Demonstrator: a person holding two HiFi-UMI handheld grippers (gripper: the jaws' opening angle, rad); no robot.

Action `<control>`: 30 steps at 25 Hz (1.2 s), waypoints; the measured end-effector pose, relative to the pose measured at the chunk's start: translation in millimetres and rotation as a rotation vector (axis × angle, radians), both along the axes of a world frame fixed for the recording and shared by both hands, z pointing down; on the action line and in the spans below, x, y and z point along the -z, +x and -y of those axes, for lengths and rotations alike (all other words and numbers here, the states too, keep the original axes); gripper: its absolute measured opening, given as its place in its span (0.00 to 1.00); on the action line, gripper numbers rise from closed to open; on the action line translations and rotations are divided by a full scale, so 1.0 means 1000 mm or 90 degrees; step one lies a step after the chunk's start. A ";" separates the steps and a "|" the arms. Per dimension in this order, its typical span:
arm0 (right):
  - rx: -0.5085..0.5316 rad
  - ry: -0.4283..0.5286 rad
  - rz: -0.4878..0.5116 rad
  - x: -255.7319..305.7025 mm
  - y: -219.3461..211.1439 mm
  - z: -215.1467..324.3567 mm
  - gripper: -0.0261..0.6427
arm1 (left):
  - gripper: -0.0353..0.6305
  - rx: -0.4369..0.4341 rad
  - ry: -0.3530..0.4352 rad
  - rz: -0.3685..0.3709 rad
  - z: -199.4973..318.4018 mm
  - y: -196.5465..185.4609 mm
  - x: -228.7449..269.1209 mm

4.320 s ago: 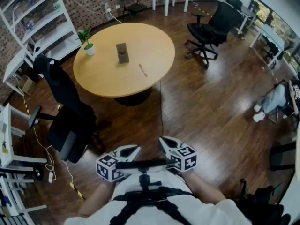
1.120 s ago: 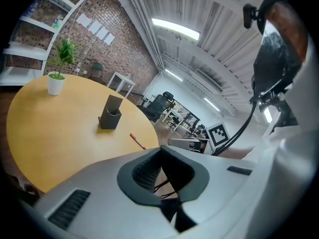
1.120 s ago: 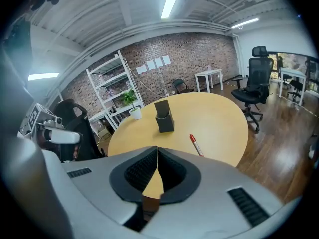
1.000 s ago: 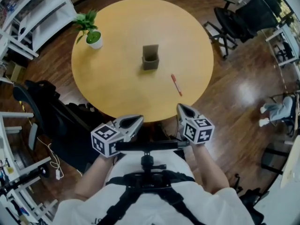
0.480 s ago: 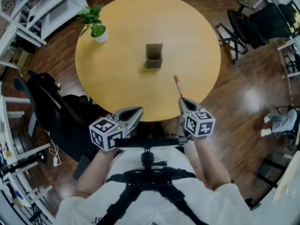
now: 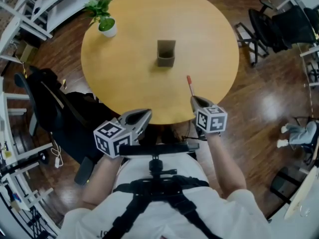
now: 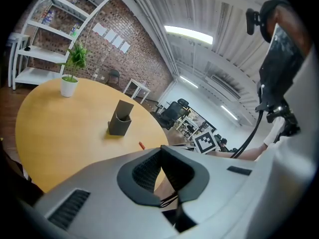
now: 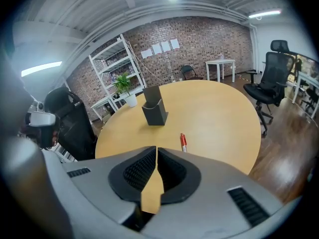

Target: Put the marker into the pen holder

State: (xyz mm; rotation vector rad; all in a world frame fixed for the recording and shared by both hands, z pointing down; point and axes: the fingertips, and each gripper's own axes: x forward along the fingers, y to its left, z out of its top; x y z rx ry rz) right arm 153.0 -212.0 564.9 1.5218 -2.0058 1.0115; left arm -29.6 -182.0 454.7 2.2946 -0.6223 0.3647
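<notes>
Marker [image 6: 190,85], red, lies toward the near right edge of the round counter [image 6: 124,83], its long axis running roughly away from the person. The left gripper [image 6: 145,115] hangs off the near edge, jaws together on nothing. The pen holder [image 6: 166,53] stands at the centre, apart from the marker. The right gripper [image 6: 195,101] is plainly nearer, with the marker just ahead of its tips. Its jaws are opening, a thin empty slit. The cap end is probably the far one.
</notes>
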 end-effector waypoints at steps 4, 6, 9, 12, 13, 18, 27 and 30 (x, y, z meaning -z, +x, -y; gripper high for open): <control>0.011 -0.009 -0.008 -0.003 0.002 0.003 0.07 | 0.05 0.011 0.000 0.003 -0.002 -0.003 0.000; 0.020 -0.016 -0.023 -0.007 0.006 0.010 0.07 | 0.05 0.016 0.000 0.004 -0.001 -0.005 0.001; 0.035 -0.026 -0.061 -0.017 0.012 0.028 0.07 | 0.05 0.023 -0.002 0.006 0.000 -0.008 -0.001; 0.053 -0.043 -0.104 -0.031 0.018 0.044 0.07 | 0.05 0.030 -0.004 0.008 0.000 -0.010 -0.001; 0.059 -0.049 -0.114 -0.035 0.020 0.048 0.07 | 0.05 0.033 -0.004 0.009 0.000 -0.011 -0.001; 0.092 -0.076 -0.158 -0.051 0.024 0.066 0.13 | 0.05 0.048 -0.010 0.015 0.001 -0.017 -0.002; 0.151 -0.156 -0.182 -0.086 0.014 0.094 0.19 | 0.05 0.087 -0.001 0.025 0.003 -0.038 -0.007; 0.167 -0.171 -0.173 -0.093 0.009 0.104 0.19 | 0.05 0.094 -0.004 0.030 0.003 -0.041 -0.006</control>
